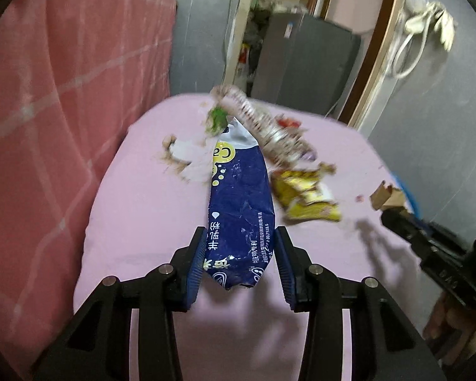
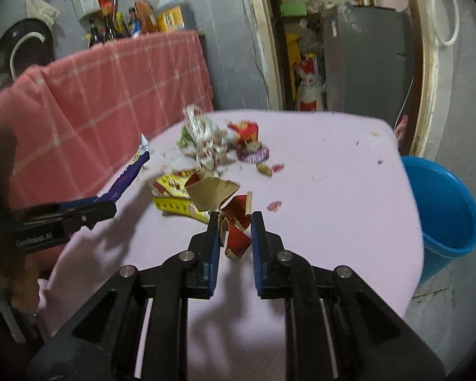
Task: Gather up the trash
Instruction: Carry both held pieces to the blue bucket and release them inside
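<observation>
My left gripper (image 1: 240, 238) is shut on a long blue snack bag (image 1: 238, 197) and holds it above the pink table (image 1: 142, 209); the bag also shows in the right wrist view (image 2: 127, 177). My right gripper (image 2: 234, 222) is shut on a torn red and brown carton piece (image 2: 231, 222), also lifted; it shows in the left wrist view (image 1: 385, 197). A yellow wrapper (image 2: 174, 197), a crumpled silver wrapper (image 2: 206, 139), a red wrapper (image 2: 246, 130) and small scraps lie on the table.
A blue bucket (image 2: 444, 209) stands on the floor at the table's right edge. A pink checked cloth (image 2: 111, 95) covers a counter along the left. A grey cabinet (image 2: 365, 57) stands in the doorway behind.
</observation>
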A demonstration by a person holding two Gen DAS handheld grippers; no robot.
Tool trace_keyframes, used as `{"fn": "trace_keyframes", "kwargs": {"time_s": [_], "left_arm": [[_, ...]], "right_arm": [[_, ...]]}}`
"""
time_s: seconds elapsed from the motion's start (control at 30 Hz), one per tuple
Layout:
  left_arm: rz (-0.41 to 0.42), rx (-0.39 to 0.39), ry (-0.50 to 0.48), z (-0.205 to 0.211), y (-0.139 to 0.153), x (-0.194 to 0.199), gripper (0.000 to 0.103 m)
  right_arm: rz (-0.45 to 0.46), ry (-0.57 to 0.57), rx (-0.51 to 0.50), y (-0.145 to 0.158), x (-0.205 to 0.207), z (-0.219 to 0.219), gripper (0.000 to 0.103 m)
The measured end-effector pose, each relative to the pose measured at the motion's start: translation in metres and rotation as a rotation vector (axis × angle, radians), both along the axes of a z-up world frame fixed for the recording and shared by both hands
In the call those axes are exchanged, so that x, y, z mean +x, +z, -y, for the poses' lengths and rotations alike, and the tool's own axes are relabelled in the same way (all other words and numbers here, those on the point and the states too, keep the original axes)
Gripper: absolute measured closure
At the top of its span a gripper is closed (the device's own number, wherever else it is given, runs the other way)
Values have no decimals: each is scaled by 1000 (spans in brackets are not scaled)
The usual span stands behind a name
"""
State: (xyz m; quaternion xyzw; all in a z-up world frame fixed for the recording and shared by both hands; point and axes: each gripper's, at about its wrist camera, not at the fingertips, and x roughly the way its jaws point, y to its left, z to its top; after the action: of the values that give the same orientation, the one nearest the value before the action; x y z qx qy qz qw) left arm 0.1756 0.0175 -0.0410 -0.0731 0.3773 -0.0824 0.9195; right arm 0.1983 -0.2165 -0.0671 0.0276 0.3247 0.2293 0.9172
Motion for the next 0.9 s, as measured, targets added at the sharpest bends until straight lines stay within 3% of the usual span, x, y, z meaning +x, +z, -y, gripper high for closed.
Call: {"fn": "trace_keyframes", "kwargs": {"time_s": [0.3, 0.53, 0.77, 0.9], "left_arm": [[318, -23, -34, 47, 64, -14, 66], [513, -57, -108, 98, 104, -4, 66], [561, -120, -221, 165, 124, 27, 66], [487, -146, -297, 209, 119, 56, 66]], "right_arm": [[248, -102, 71, 61, -20, 31, 85], [440, -234, 80, 115, -33, 77, 85], [518, -374, 15, 135, -26, 135, 84], [482, -443, -15, 126, -13, 169, 83]]}}
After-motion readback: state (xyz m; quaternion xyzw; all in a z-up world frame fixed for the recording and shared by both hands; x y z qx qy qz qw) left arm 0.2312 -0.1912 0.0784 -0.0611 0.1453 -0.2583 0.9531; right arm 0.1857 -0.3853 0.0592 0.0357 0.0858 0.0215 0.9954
